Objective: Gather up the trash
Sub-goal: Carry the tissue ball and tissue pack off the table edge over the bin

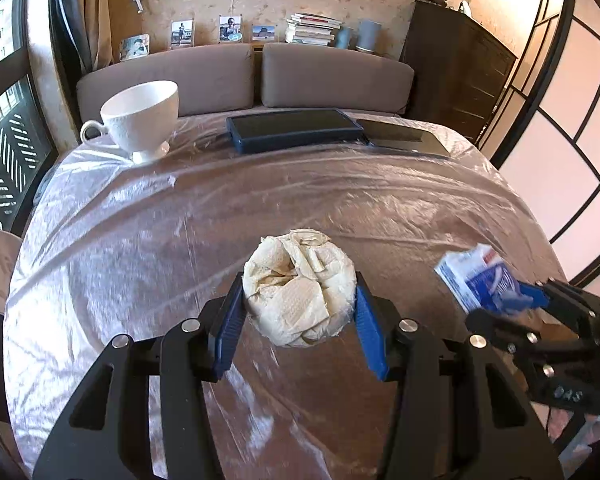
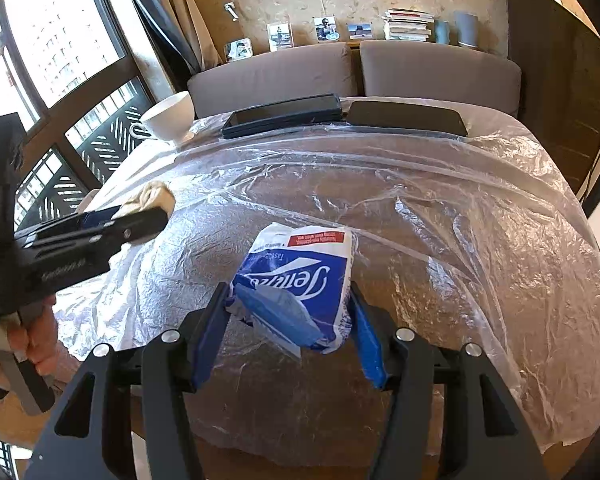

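Plastic sheeting (image 1: pixel 260 208) covers a round table in a sitting room, with a grey sofa (image 1: pixel 244 76) behind it. Between the blue pads of the left gripper (image 1: pixel 298 312) sits a crumpled ball of beige paper towel (image 1: pixel 300 288), squeezed from both sides and lifted just clear of the sheeting. To that gripper's right, the right gripper (image 2: pixel 288 320) pinches an empty blue and white tissue packet (image 2: pixel 300 280) between narrowed jaws, also off the table.

Both pieces of trash appear to be picked up, so collecting looks well along. What seems left is carrying them to a bin, and no bin shows in either view.

Ahead of both grippers, at the far edge of the table, stand a white teacup (image 1: pixel 144 116) to the left and two dark flat devices (image 1: pixel 296 128) side by side. They lie well apart from the grippers, and no other loose trash shows on the sheeting.
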{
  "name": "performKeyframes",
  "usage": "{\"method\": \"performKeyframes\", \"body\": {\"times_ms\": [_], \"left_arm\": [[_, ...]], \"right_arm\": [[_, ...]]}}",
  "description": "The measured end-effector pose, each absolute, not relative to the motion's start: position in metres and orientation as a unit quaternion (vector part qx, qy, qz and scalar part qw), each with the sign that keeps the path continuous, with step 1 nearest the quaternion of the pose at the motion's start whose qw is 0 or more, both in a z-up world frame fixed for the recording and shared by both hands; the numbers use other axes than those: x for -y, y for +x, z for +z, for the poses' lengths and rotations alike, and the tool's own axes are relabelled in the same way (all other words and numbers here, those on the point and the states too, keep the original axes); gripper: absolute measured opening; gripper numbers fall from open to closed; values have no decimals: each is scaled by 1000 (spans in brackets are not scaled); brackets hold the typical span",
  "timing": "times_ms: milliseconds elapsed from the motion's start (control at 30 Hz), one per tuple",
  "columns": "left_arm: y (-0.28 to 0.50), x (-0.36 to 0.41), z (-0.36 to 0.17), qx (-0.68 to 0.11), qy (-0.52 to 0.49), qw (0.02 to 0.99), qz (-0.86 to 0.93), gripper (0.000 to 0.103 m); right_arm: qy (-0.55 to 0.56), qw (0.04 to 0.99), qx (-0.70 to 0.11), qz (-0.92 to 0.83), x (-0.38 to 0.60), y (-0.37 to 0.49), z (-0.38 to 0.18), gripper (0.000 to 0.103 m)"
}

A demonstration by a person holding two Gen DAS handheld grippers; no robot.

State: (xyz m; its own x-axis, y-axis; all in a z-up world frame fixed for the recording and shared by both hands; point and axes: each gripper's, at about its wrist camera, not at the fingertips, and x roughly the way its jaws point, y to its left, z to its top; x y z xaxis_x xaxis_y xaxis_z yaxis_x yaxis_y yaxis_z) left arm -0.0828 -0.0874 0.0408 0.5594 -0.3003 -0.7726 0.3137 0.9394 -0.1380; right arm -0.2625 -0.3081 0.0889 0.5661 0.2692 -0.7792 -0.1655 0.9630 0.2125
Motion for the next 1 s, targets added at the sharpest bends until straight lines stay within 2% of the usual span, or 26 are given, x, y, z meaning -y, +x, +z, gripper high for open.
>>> {"method": "performKeyframes", "body": {"times_ms": [467,1000], "left_arm": [[-127,80,37,-448,-6,877,-171,52],[-178,84,51,-438,25,878,-193,52]], "right_arm": [[56,879,-448,152,305,-285,98,54],[50,870,-451,192,316,-336,118,54]]}}
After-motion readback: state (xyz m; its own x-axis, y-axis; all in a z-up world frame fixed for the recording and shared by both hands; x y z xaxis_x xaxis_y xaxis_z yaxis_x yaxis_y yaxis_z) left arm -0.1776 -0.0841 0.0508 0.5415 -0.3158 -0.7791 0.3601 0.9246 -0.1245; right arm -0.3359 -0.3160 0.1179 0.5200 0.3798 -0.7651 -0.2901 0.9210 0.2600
